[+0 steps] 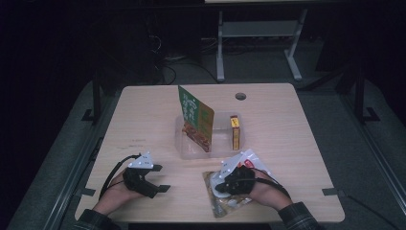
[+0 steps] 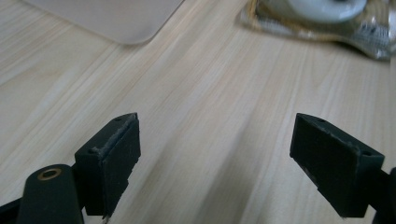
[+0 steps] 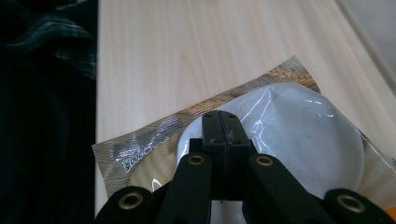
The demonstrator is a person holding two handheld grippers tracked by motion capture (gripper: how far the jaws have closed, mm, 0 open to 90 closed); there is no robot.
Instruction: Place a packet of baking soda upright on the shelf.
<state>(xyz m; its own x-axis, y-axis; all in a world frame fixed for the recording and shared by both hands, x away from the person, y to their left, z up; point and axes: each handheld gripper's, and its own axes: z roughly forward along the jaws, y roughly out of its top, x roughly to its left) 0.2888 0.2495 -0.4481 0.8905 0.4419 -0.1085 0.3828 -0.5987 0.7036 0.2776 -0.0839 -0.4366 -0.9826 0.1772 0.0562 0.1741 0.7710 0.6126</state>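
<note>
Dim room, pale tabletop (image 1: pixel 143 120): right gripper (image 3: pixel 219 122), pressed together, rests over the packet (image 3: pixel 299 126), perhaps pinching its film; left gripper (image 2: pixel 215 154) waits spread, empty.

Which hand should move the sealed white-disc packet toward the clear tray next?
Right. The right hand-held gripper is shut directly over the packet; the left hand-held gripper stands open above bare table.
</note>
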